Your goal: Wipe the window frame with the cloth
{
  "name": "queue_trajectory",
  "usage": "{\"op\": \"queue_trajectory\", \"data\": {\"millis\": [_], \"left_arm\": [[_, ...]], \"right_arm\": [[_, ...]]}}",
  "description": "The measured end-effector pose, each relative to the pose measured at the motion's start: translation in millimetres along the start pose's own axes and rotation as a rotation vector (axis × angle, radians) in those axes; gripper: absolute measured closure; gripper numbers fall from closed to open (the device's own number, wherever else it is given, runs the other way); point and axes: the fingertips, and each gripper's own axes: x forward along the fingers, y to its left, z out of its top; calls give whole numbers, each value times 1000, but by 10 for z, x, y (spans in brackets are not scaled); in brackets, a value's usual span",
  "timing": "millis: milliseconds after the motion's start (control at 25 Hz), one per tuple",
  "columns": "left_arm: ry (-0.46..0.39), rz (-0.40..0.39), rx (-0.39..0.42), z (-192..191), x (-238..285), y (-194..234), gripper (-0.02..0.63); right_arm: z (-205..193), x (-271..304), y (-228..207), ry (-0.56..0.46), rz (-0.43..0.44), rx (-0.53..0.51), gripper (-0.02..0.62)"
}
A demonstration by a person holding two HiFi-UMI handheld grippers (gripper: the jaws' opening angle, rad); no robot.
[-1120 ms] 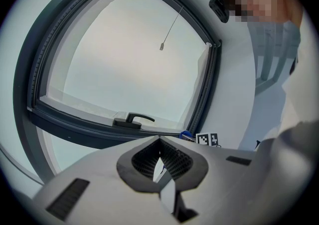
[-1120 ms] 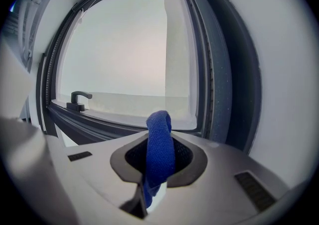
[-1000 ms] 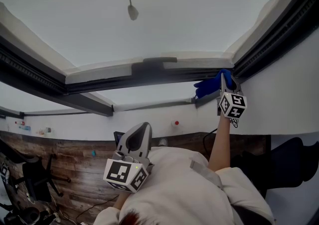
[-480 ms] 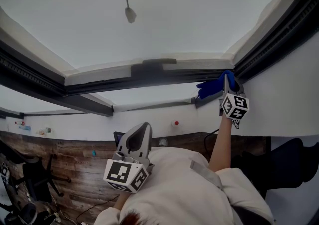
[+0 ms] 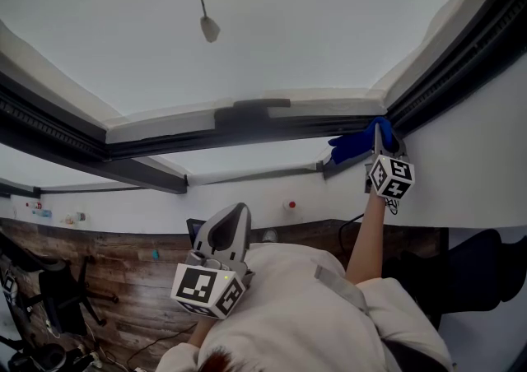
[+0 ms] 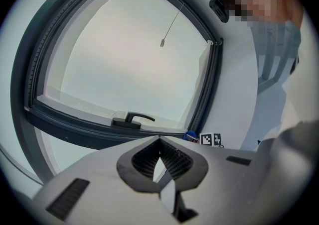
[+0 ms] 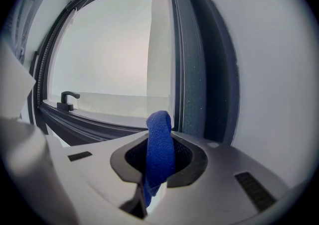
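Over the last second the right gripper (image 5: 380,133) has slid a little rightward along the dark window frame (image 5: 247,119). This carries the blue cloth (image 5: 352,146) closer to the frame's right corner, so this wiping stroke looks nearly finished. Its jaws are clamped on the cloth, which lies against the frame. The left gripper (image 5: 233,216) hangs near the person's chest, jaws together and empty.
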Motion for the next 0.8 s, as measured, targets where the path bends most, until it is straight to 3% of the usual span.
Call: {"op": "queue_trajectory", "data": {"millis": [560, 800], "left_arm": [[-7, -8, 8, 31, -23, 16, 600], [9, -63, 25, 16, -4, -49, 600]], "right_arm": [[-6, -80, 17, 24, -53, -16, 545], [-42, -340, 474, 20, 77, -12, 545]]}}
